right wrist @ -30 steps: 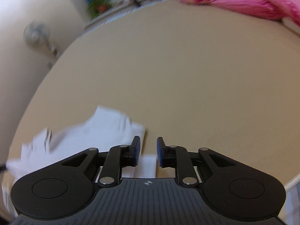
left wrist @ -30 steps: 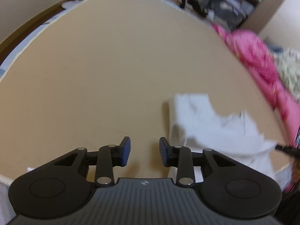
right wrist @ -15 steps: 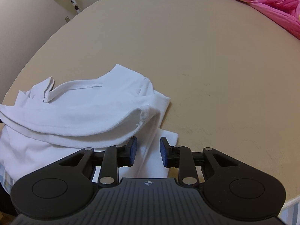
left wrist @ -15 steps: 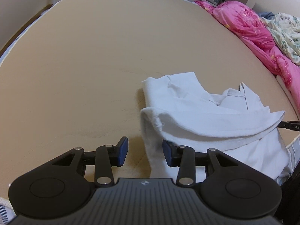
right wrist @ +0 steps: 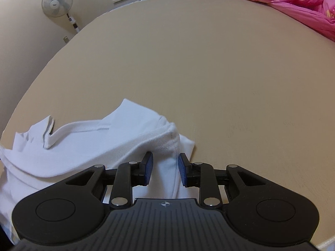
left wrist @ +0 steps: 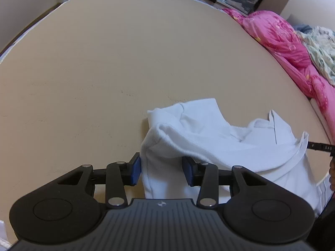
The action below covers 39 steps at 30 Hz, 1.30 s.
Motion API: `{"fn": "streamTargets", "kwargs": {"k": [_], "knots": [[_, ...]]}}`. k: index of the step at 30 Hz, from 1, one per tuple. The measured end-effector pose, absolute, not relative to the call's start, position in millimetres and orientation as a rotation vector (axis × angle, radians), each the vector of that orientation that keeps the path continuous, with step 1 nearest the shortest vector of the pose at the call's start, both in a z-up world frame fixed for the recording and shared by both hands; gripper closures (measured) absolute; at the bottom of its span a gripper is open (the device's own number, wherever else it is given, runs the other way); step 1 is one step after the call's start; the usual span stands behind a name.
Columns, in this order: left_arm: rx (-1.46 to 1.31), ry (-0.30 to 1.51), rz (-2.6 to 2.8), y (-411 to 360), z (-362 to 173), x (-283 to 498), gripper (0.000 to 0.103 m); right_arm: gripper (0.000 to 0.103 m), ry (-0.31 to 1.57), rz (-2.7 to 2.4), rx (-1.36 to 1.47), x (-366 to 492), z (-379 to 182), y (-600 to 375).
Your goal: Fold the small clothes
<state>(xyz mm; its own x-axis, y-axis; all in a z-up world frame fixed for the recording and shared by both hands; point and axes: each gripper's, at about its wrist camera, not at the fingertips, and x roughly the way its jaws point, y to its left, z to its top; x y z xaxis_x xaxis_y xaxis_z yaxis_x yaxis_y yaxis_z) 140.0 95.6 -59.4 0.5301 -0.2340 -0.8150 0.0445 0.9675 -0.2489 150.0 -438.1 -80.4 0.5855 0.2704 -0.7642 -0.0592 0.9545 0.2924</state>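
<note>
Two claws are straddling opposite ends of the white shirt (left wrist: 219,138) across the tabletop (left wrist: 125,62): we are holding left claw (left wrist: 161,170) and right claw (right wrist: 165,168) parted, gripping nothing.

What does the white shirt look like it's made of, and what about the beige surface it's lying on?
The white shirt looks like soft cotton knit: matte, limp folds, a stitched hem and a slightly fuzzy edge. The beige surface looks like a smooth matte fabric cover, maybe a fitted sheet over a mattress; it shows faint creases and no shine, but the weave is too fine to tell.
</note>
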Motion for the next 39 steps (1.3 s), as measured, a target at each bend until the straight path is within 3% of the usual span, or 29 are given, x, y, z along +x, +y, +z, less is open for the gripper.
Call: {"fn": "streamTargets", "kwargs": {"k": [7,9,12,15,19,24,28,32,39], "knots": [[-0.241,0.986,-0.158,98,-61,150,0.058,0.075,0.918,0.174,0.267,164,-86,-435],[-0.236,0.983,-0.156,98,-61,152,0.061,0.085,0.896,0.165,0.270,164,-83,-436],[-0.228,0.971,-0.150,99,-60,154,0.091,0.095,0.887,0.168,0.300,167,-83,-438],[-0.223,0.931,-0.136,100,-55,154,0.097,0.097,0.831,0.162,0.299,165,-75,-436],[-0.237,0.815,-0.089,106,-39,154,0.098,0.098,0.658,0.107,0.430,159,-53,-450],[-0.249,0.695,-0.048,104,-30,161,0.097,0.098,0.585,0.028,0.470,167,-48,-453],[-0.244,0.803,-0.031,97,-46,176,0.086,0.094,0.689,0.035,0.445,188,-63,-438],[-0.253,0.854,-0.036,101,-50,171,0.086,0.081,0.764,-0.003,0.449,191,-73,-441],[-0.337,0.996,-0.179,122,-58,134,0.071,0.080,0.870,0.109,0.495,159,-72,-448]]}}
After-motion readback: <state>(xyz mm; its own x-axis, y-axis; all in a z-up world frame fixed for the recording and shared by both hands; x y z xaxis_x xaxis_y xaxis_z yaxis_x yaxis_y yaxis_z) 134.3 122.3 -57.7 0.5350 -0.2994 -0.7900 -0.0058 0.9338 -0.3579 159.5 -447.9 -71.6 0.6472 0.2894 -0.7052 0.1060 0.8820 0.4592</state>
